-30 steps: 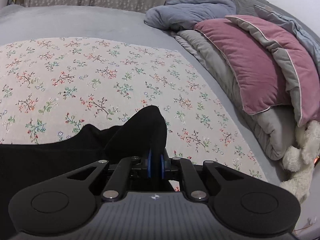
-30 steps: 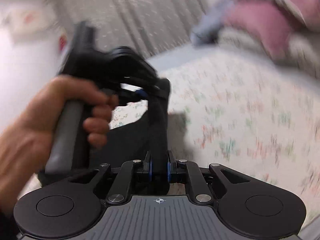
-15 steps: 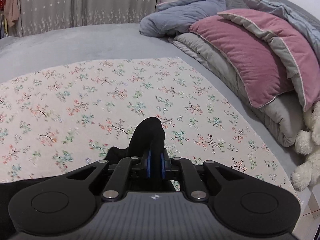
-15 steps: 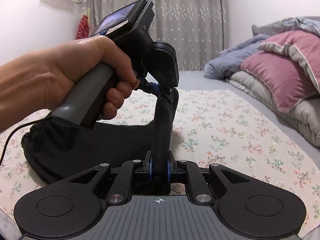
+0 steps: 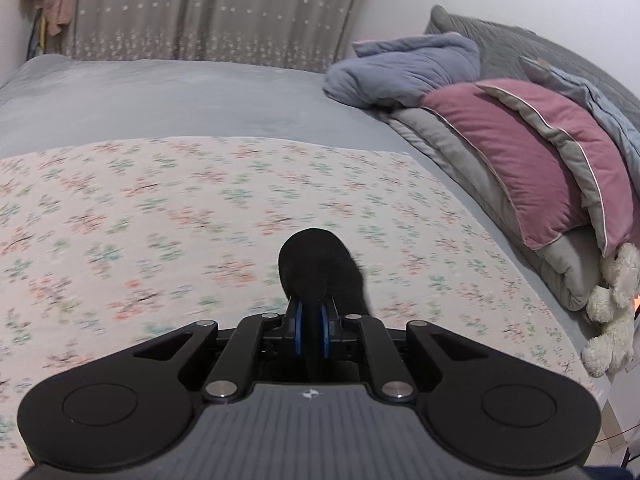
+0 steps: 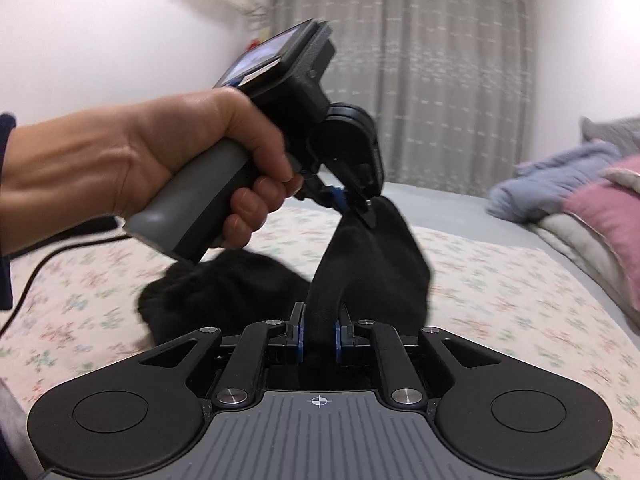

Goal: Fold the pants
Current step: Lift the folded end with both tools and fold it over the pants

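Observation:
The black pants [image 6: 376,264] hang lifted above the floral sheet [image 6: 500,292]. In the right wrist view my right gripper [image 6: 319,338] is shut on a fold of black cloth that runs up to my left gripper [image 6: 362,206], held in a person's hand [image 6: 172,148] and also pinching the fabric. The rest of the pants [image 6: 224,284] bunches on the sheet at left. In the left wrist view my left gripper [image 5: 311,330] is shut on a rounded bulge of the black pants [image 5: 316,264] over the floral sheet [image 5: 160,220].
Pink and grey pillows [image 5: 532,160] and a blue blanket [image 5: 404,68] pile along the bed's right side. A white plush toy [image 5: 612,312] lies at the lower right. A grey bedspread [image 5: 160,96] and curtains [image 5: 216,8] lie beyond. A black cable [image 6: 44,264] trails at left.
Both grippers have carried the pants across the sheet toward the pillows and slightly up. Less black cloth shows in the left wrist view. The right gripper has rolled level from a tilted, blurred view.

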A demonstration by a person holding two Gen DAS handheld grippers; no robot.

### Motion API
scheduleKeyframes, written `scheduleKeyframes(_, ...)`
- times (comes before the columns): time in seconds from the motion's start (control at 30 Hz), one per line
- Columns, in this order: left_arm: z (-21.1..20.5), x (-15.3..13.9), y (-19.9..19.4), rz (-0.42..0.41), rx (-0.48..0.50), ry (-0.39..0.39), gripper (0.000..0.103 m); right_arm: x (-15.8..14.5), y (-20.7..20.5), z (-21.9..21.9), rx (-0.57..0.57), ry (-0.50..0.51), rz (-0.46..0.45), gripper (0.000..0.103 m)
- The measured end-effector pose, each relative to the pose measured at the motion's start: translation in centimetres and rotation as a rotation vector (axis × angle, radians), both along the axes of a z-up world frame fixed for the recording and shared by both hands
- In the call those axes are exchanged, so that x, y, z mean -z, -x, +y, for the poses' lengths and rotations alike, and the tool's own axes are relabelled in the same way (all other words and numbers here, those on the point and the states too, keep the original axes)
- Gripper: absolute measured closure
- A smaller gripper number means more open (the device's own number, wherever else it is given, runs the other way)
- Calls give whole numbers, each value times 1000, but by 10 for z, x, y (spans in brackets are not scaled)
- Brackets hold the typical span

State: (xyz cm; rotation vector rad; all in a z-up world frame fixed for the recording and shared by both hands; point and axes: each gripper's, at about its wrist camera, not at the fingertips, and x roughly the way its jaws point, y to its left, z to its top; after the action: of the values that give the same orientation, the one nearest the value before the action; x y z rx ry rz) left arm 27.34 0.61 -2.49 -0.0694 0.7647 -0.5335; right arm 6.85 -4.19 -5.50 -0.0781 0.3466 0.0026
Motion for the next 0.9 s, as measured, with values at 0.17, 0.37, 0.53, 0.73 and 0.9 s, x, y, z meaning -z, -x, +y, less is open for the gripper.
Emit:
scheduleKeyframes(0.17, 61, 11, -8, 6, -39, 71, 96, 8, -22, 50, -73, 35, 29, 91)
scheduleKeyframes(0.37, 120, 30, -18, 29, -102, 215, 96, 11, -42, 99, -127, 70, 48, 91)
scheduleKeyframes(0.53, 156, 37, -27, 90, -150, 365, 96, 8, -51, 119, -136, 70, 37, 90)
scheduleKeyframes(0.73, 182, 46, -22, 120, -194, 379, 96, 11, -52, 137, -161, 105, 27, 90)
scheduleKeyframes(0.9, 184, 75, -22, 151, -229, 241, 95, 41, -63, 160, -217, 265, 86, 90)
